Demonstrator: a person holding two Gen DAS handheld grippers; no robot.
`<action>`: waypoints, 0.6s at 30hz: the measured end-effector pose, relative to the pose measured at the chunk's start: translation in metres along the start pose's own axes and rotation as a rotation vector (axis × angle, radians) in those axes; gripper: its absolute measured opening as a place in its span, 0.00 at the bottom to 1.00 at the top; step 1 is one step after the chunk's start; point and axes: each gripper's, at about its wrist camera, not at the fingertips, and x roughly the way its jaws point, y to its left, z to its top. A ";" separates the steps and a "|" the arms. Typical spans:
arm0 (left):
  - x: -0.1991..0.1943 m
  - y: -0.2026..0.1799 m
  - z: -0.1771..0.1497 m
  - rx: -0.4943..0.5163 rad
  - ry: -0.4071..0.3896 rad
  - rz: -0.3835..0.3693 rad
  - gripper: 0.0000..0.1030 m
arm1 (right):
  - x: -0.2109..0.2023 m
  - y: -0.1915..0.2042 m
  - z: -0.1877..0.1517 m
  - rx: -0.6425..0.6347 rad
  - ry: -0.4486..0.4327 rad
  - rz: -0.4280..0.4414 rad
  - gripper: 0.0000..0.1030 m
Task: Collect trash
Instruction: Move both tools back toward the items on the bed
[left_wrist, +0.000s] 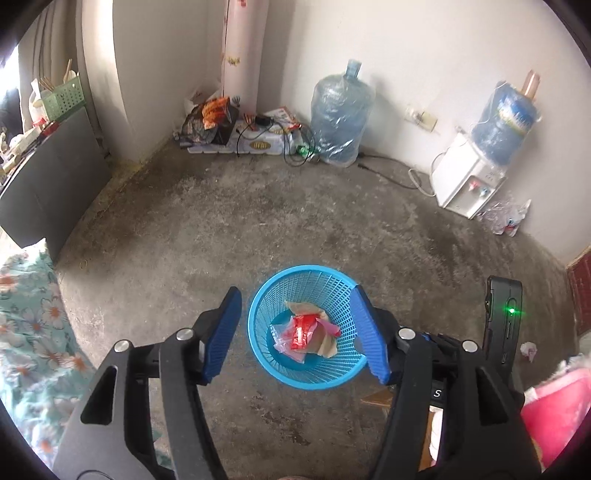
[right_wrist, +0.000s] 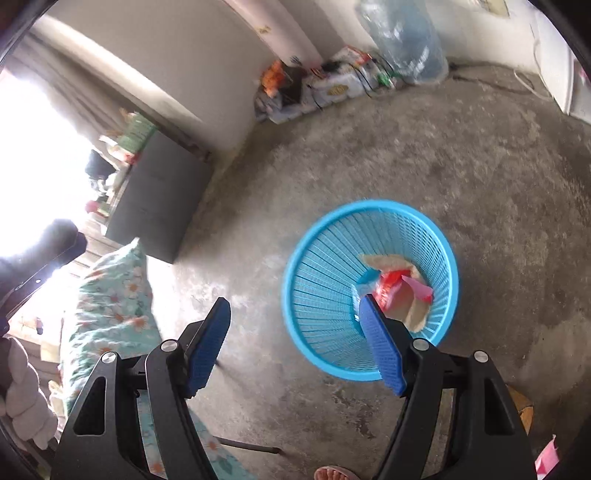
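Left wrist view: nearest the lens, the left gripper (left_wrist: 295, 328) is seen with its blue ribbed pads spread wide and nothing held between them. Directly below the gap, a round blue plastic lattice waste basket (left_wrist: 258, 317) stands upright on the grey concrete floor (left_wrist: 221, 229). Inside it lie a red foil wrapper (left_wrist: 301, 330), a clear plastic bag (left_wrist: 279, 338), a pink scrap of paper (left_wrist: 330, 326) and pieces of tan paper (left_wrist: 327, 345), all resting on the basket's bottom. The gripper is pitched steeply downward over the basket. At the right edge a small crumpled white wad (left_wrist: 529, 350) lies on the floor, well apart from the basket. A floral teal cloth (left_wrist: 29, 317) is seen at the left. Farther back, a large clear water jug (left_wrist: 341, 116) stands against the wall beside a pile of packets and cables (left_wrist: 240, 127), and a white water dispenser (left_wrist: 467, 179) carrying a blue bottle stands to the right.

From the right wrist view, the right gripper (right_wrist: 293, 345) is likewise seen wide open and empty, angled downward. Its right pad overlaps the basket's near wall in the picture; whether it touches cannot be told. The basket (right_wrist: 317, 295) appears slightly blurred, with the same wrappers (right_wrist: 391, 288) gathered inside.
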 end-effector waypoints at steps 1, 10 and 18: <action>-0.016 0.002 -0.001 -0.003 -0.009 -0.007 0.60 | -0.011 0.012 -0.002 -0.023 -0.016 0.015 0.68; -0.204 0.037 -0.056 -0.056 -0.143 -0.074 0.62 | -0.125 0.139 -0.044 -0.331 -0.191 0.085 0.86; -0.380 0.088 -0.155 -0.192 -0.402 0.035 0.71 | -0.182 0.221 -0.092 -0.529 -0.246 0.154 0.94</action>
